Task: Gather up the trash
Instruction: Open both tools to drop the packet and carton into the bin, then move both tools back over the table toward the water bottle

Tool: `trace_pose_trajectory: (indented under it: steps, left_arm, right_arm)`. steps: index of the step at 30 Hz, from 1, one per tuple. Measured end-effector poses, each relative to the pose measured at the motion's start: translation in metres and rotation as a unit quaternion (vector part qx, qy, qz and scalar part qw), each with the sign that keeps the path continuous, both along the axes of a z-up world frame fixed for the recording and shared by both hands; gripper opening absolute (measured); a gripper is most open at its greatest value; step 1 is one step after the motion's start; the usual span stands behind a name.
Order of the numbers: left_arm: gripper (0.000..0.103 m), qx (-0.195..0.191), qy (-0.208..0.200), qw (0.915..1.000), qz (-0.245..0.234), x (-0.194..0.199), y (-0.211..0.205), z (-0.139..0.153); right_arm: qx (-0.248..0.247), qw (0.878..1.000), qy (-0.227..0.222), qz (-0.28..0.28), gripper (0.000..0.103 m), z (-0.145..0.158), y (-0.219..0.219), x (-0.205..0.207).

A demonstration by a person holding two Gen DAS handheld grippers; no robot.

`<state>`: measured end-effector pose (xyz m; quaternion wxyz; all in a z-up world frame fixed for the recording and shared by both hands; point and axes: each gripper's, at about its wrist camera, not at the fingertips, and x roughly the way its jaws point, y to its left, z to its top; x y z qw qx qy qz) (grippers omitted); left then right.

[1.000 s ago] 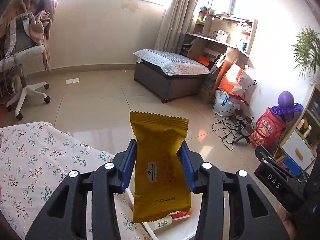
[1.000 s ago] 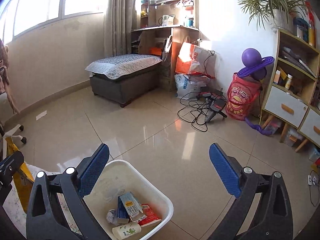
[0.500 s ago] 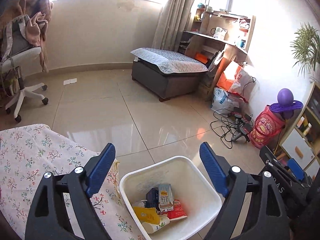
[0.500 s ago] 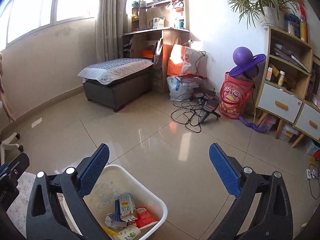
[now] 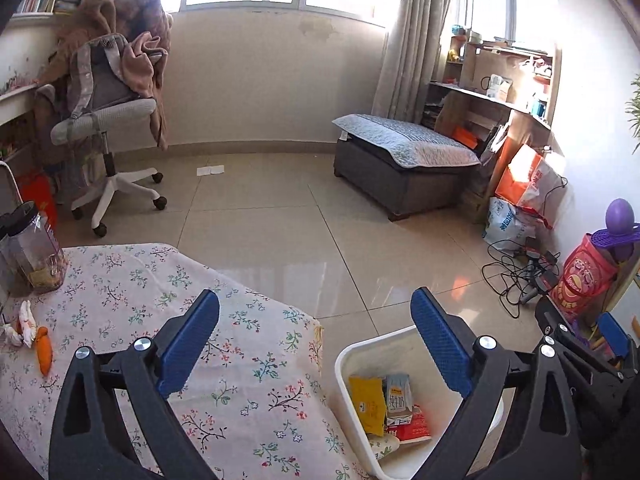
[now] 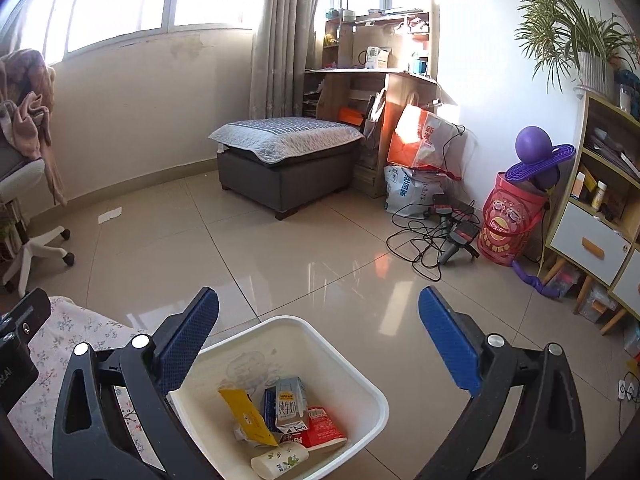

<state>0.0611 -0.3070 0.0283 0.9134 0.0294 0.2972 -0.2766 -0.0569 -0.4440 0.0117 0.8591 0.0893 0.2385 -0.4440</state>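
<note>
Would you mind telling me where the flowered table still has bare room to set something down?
The flowered cloth is bare from its middle to the edge beside the white bin. The far left is crowded: jar, orange carrot toy.

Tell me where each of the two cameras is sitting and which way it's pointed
Left wrist: on the left gripper, angled down over the floral tablecloth and white bin; its own open fingers show, and the right gripper.
Right wrist: on the right gripper, angled down over the bin and floor; open fingers show.
Shared: bin, yellow wrapper, ottoman.
</note>
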Motion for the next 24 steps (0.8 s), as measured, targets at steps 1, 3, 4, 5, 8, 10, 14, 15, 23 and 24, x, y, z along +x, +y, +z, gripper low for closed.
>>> trace_pose_trajectory:
  steps: [1, 3, 4, 5, 8, 10, 14, 15, 23, 24]
  left_arm:
    - [0.094, 0.001, 0.0, 1.0, 0.008, 0.002, 0.007, 0.0]
    - [0.094, 0.004, 0.003, 0.9998, 0.021, 0.006, 0.021, 0.0]
    - [0.094, 0.006, 0.004, 0.9996, 0.027, 0.008, 0.027, -0.001]
    - [0.094, 0.007, 0.004, 0.9994, 0.033, 0.009, 0.034, -0.002]
    - [0.094, 0.011, 0.008, 0.9985, 0.053, 0.014, 0.054, -0.005]
    - [0.094, 0.012, 0.013, 0.9976, 0.066, 0.017, 0.068, -0.008]
    - [0.094, 0.018, 0.015, 0.9951, 0.096, 0.023, 0.097, -0.011]
    - [0.094, 0.019, 0.014, 0.9942, 0.105, 0.024, 0.104, -0.011]
    - [0.094, 0.029, 0.022, 0.9867, 0.158, 0.035, 0.164, -0.016]
    - [0.094, 0.03, 0.024, 0.9857, 0.164, 0.037, 0.17, -0.017]
  right_arm:
    - [-0.002, 1.0, 0.001, 0.005, 0.096, 0.0, 0.004, 0.003]
    - [-0.003, 1.0, 0.002, 0.018, 0.096, 0.0, 0.013, 0.01]
    - [-0.003, 1.0, 0.002, 0.026, 0.096, 0.001, 0.019, 0.013]
    - [-0.005, 0.999, 0.003, 0.033, 0.096, 0.001, 0.024, 0.017]
    - [-0.008, 0.998, 0.007, 0.058, 0.096, 0.001, 0.042, 0.029]
    - [-0.012, 0.997, 0.009, 0.075, 0.096, 0.001, 0.056, 0.037]
    - [-0.019, 0.994, 0.011, 0.109, 0.096, 0.001, 0.083, 0.051]
    - [-0.022, 0.993, 0.012, 0.116, 0.096, 0.001, 0.09, 0.054]
    - [-0.038, 0.984, 0.027, 0.171, 0.096, -0.002, 0.138, 0.081]
    - [-0.04, 0.983, 0.028, 0.177, 0.096, -0.002, 0.144, 0.083]
